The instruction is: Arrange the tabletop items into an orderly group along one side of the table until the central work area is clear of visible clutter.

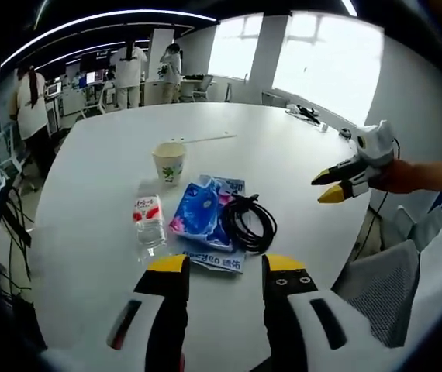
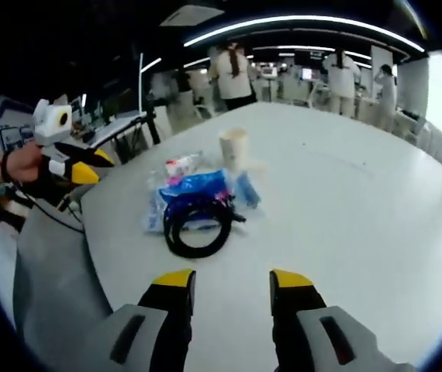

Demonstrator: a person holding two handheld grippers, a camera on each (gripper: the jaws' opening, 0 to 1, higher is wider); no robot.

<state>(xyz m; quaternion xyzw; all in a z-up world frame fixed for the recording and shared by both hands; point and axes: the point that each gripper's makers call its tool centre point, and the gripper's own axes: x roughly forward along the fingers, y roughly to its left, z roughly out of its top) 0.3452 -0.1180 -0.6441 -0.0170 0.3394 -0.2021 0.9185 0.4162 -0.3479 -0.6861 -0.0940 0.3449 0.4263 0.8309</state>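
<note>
A small cluster lies on the white table [image 1: 298, 155]: a paper cup [image 1: 169, 161] standing upright, a small clear bottle [image 1: 149, 221] with a red-and-white label on its side, blue packets [image 1: 200, 211] and a coiled black cable [image 1: 246, 222] partly on the packets. My left gripper [image 1: 225, 265] is open just short of the packets, nothing between its jaws. My right gripper [image 1: 331, 186] hovers over the table edge to the right of the cluster. In the right gripper view it [image 2: 233, 279] is open and empty, short of the cable [image 2: 198, 226], packets [image 2: 194, 186], bottle [image 2: 181, 163] and cup [image 2: 234, 146]. The left gripper [image 2: 77, 167] shows there beyond the table's edge.
A thin white strip [image 1: 202, 139] lies beyond the cup, and dark cables [image 1: 306, 115] sit at the far edge. A grey chair [image 1: 380, 291] stands close to the table [image 2: 345, 201]. People stand at desks [image 1: 132, 66] in the background.
</note>
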